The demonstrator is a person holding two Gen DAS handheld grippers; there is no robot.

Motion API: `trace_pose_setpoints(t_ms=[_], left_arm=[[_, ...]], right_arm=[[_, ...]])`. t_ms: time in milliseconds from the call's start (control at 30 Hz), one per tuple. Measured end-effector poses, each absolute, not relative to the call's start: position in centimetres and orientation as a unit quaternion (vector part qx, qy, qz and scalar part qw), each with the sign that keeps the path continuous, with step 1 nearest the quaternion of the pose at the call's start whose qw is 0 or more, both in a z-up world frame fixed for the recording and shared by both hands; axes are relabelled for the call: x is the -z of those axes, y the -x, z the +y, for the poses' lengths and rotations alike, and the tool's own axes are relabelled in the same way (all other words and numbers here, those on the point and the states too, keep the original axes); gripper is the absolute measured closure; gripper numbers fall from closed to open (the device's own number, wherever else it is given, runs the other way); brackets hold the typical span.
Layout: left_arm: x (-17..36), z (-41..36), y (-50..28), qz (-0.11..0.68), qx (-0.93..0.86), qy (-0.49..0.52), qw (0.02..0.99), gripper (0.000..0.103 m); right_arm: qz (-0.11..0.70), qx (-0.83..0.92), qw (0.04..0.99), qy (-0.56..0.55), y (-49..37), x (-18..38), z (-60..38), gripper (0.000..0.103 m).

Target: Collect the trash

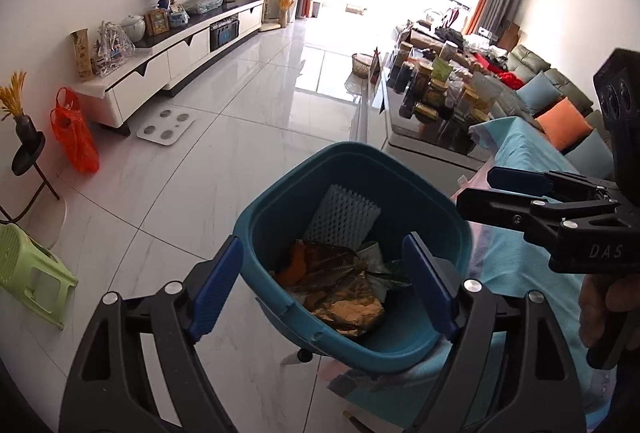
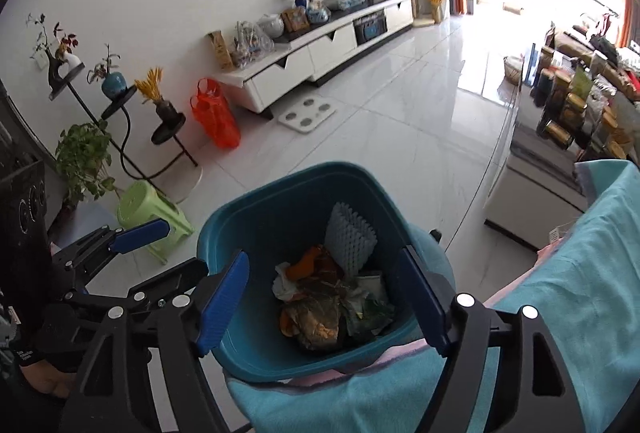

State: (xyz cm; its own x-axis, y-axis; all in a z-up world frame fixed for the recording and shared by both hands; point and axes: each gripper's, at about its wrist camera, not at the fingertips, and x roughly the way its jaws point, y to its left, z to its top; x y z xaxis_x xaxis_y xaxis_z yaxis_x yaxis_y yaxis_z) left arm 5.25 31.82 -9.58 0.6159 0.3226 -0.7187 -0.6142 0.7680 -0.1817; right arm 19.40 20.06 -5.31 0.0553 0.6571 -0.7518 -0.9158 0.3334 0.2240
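Drop step, judged complete or nearly so. Left gripper (image 1: 322, 285) and right gripper (image 2: 326, 299) both hang over the teal waste bin (image 1: 280, 205), jaws wide apart and empty. The bin sits at 6 o'clock in both wrist views, against the cloth-covered worktop (image 2: 560, 273), holding crumpled wrappers (image 1: 344, 293) and a white foam sleeve (image 1: 344, 217). Next move: find remaining litter, none in view here.

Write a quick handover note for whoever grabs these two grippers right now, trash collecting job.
Left gripper: open, empty, above the bin.
Right gripper: open, empty, also above it.
Teal bin: sits at the edge of the turquoise-covered surface, holding a white foam net, orange peel and crumpled wrappers.
Done: that trash is binned.
Left: no loose trash is in view; look around for more.
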Motion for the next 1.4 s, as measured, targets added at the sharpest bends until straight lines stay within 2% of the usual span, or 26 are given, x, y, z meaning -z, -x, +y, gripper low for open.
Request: trace_pose_setpoints(t_ms=[67,133,267,800,1200,1400], left_arm=[[8.8,31.0,-4.4,0.338,-0.271,0.203,0.878,0.010],[8.0,30.1,-4.1,0.328,-0.265,0.200,0.884,0.006],[6.4,28.2,-4.1,0.318,-0.253,0.190,0.894,0.006],[1.9,16.5,-7.6,0.281,-0.156,0.150,0.935,0.006],[1.1,4.1,-10.1,0.254,-0.037,0.084,0.963,0.006],[0.9,0.3,-10.8,0.243,0.002,0.062,0.968,0.006]], right_arm=[[0.393,-0.555,0.720,0.142,-19.0,4.5,18.4,0.017],[0.383,-0.549,0.731,0.132,-18.8,3.8,16.8,0.016],[0.361,-0.531,0.759,0.110,-18.9,2.6,13.3,0.007],[0.304,-0.380,0.873,0.031,-19.8,1.1,-3.5,0.007],[0.262,-0.221,0.939,-0.018,-16.0,2.1,-16.4,0.007],[0.249,-0.169,0.953,-0.032,-14.6,2.5,-20.4,0.007]])
